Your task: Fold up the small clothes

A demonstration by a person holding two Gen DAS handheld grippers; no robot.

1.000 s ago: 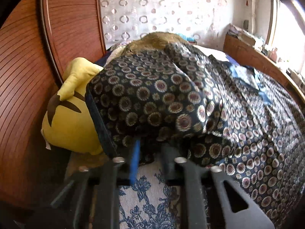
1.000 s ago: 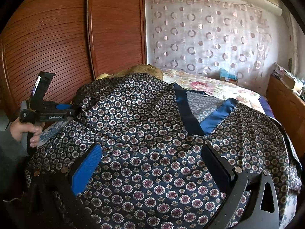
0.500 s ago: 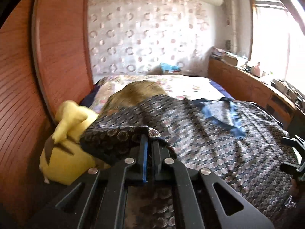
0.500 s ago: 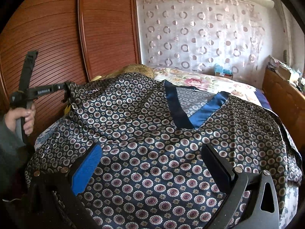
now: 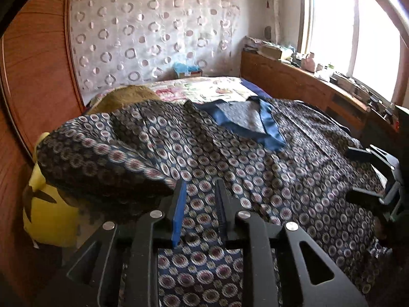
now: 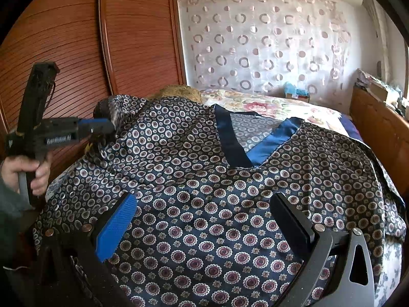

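A dark patterned shirt [image 6: 209, 179] with a blue V-neck collar [image 6: 265, 148] lies spread on the bed; it also shows in the left wrist view [image 5: 255, 158]. Its left sleeve [image 5: 102, 161] is lifted and folded inward over the body. My left gripper [image 5: 200, 189] has its fingers a narrow gap apart, with the sleeve cloth lying against the left finger; in the right wrist view [image 6: 110, 128] it sits at the sleeve's edge. My right gripper [image 6: 204, 212] is open wide and empty above the shirt's lower front.
A yellow plush toy [image 5: 48, 212] lies at the bed's left edge beside the wooden wardrobe [image 6: 76, 51]. A brown cushion [image 5: 127, 97] and floral bedding [image 6: 268, 105] lie behind the shirt. A wooden ledge with clutter [image 5: 319, 87] runs along the right.
My left gripper has carried the sleeve up and rightward over the shirt body, and its fingers have parted slightly. The right gripper has stayed open in place.
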